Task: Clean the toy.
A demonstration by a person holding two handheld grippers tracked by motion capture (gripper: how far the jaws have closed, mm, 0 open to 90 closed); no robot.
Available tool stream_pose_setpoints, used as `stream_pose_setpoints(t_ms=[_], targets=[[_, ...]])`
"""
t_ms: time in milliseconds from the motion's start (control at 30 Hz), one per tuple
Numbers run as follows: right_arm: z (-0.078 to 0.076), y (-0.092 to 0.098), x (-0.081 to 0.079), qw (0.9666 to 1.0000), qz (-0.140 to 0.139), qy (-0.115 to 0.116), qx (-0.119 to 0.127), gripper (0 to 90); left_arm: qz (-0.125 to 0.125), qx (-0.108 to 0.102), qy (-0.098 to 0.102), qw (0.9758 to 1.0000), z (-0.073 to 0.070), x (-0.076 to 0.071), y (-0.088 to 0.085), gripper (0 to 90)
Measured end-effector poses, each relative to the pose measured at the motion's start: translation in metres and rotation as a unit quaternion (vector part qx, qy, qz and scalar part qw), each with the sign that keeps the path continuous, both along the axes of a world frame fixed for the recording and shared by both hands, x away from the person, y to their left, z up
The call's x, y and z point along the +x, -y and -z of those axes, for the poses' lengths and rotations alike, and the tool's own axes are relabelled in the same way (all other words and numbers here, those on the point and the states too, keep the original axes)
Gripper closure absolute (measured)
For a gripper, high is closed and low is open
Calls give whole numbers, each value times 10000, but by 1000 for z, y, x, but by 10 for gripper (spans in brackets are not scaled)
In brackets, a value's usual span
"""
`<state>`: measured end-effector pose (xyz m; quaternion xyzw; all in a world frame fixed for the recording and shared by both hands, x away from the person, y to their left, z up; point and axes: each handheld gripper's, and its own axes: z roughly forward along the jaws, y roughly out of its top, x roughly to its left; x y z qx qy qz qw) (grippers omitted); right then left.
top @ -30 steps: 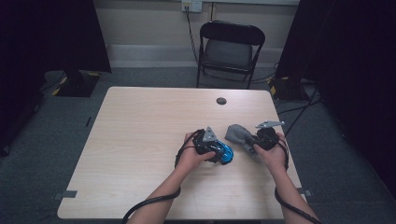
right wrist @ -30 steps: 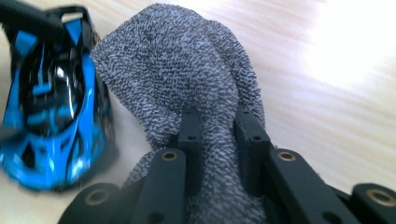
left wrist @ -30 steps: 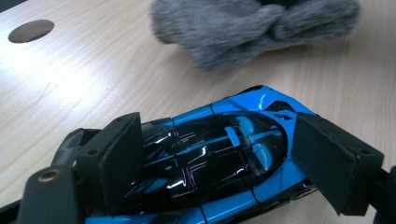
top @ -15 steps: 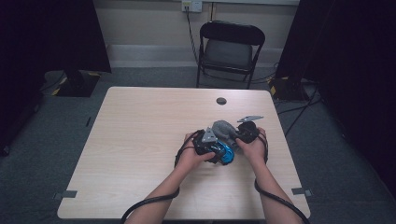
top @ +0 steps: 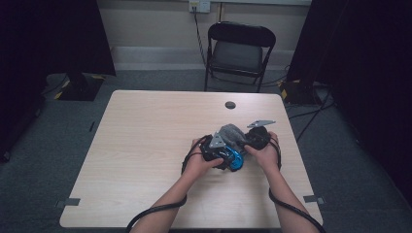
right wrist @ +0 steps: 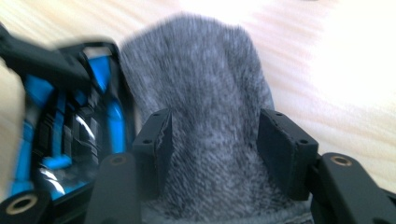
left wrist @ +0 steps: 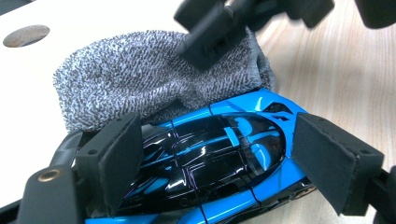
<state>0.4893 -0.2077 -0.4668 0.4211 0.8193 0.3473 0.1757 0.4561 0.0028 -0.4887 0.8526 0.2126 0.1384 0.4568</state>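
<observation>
A glossy blue and black toy car [left wrist: 210,158] sits between the pads of my left gripper [left wrist: 217,140], which is shut on its sides near the table's middle right. A grey knitted sock [left wrist: 140,88] is draped against the car's far end. My right gripper [right wrist: 215,140] hangs over the sock [right wrist: 210,107]. Its jaws have just been opening and now stand apart on either side of the fabric without pressing it. In the high view the car [top: 235,159] and sock [top: 232,133] sit between both hands.
The pale wooden table [top: 145,145] has a round dark hole [top: 230,105] behind the hands. A black folding chair [top: 238,48] stands beyond the far edge. Cables trail off the near edge and lie on the floor at the right.
My right gripper moved left with the grey sock, brought it against the car, and opened its jaws. The left gripper and car stayed in place.
</observation>
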Motion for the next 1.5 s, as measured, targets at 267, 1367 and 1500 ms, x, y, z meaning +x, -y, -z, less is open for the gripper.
stream_pose_setpoints(t_ms=[267,1367,1500], targets=[[15,-4,2,9996,164,-76,-209,635,-131,28,34,9999,-3,3,-8,222],[16,-19,5,9999,14,80,-99,512,-274,-98,-77,9995,-1,4,-8,167],[18,-20,7,9997,-117,0,-197,525,-274,-67,-51,9996,1,4,-5,167]])
